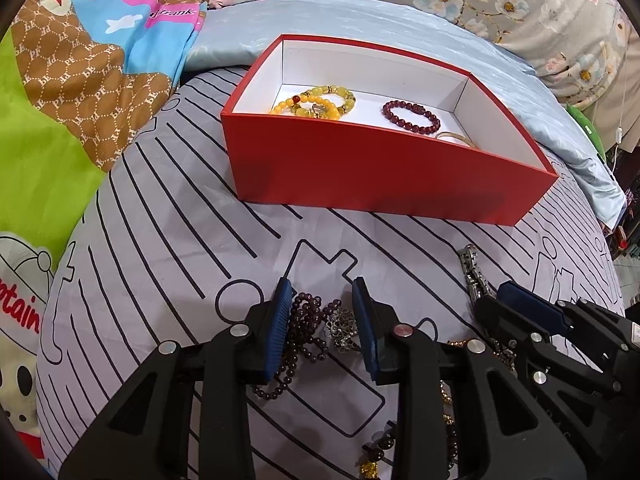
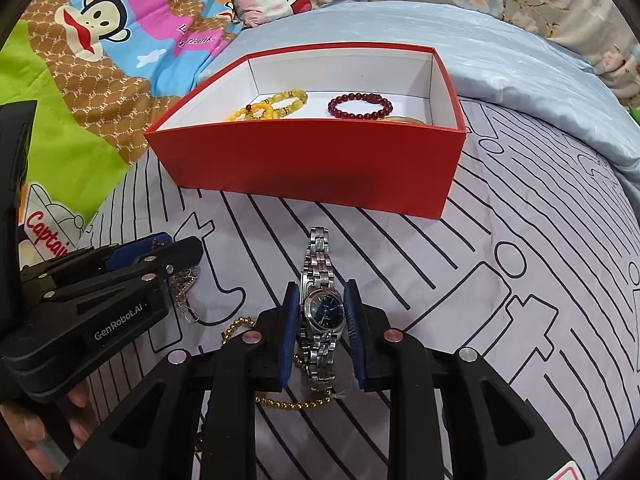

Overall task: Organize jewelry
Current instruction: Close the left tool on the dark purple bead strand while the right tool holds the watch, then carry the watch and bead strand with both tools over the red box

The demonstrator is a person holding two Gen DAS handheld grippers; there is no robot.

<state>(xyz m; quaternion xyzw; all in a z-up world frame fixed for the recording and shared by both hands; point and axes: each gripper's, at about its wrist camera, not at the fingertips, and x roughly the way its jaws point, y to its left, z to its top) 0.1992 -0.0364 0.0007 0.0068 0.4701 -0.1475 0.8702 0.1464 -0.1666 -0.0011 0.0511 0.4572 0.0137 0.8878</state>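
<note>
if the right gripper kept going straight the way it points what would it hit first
Probably the silver watch, already lying between the right gripper's fingers, then the bedsheet under it.

From my feed, the red box's (image 1: 360, 168) near wall hid part of a pale bangle (image 1: 456, 136), and the gold bead chain (image 2: 296, 402) ran under my right gripper (image 2: 323, 314).

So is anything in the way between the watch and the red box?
Nothing visible. The watch sits between the right gripper fingers, and only bare bedspread lies between it and the box. The box's near wall stands up, so the watch must go over it.
</note>
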